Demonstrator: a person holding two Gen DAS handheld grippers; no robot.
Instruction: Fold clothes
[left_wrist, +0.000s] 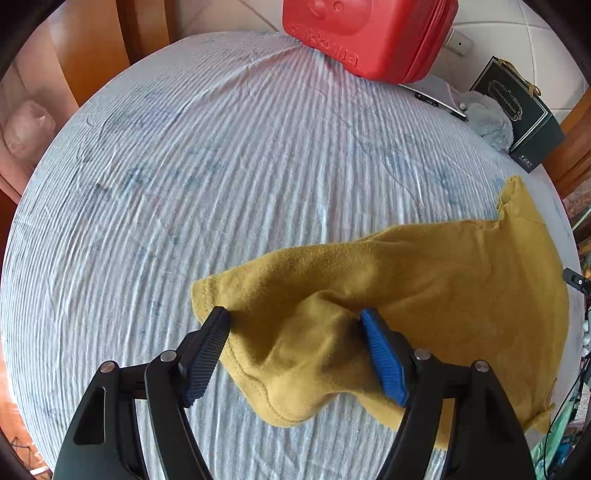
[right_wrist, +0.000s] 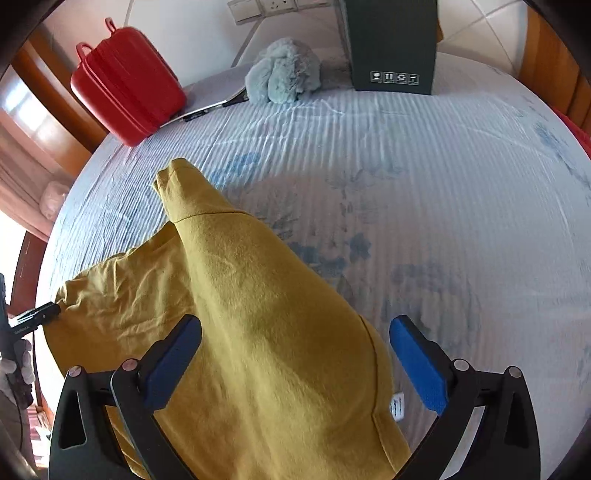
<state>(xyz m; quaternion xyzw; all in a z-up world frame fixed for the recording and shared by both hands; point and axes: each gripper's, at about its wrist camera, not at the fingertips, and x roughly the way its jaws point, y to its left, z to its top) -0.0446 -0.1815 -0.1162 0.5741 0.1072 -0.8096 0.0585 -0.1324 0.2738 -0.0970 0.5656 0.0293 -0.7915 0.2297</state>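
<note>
Garment (left_wrist: 424, 280) (mustard) bunched between spread left tongs (left_wrist: 295, 325), right tongs (right_wrist: 295, 332).

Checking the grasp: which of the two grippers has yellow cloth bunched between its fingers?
The left gripper: the yellow garment bunches between its fingers. The right gripper gapes wide, the cloth merely lying beneath.

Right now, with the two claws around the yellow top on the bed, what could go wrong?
1. Both claws stand open, so neither the left claw nor the right claw grips the mustard-yellow knit top; it may stay bunched instead of folding.
2. A closing claw might pinch the wrinkly pale blue striped bedsheet too.
3. A big swing could bump the red plastic case.
</note>
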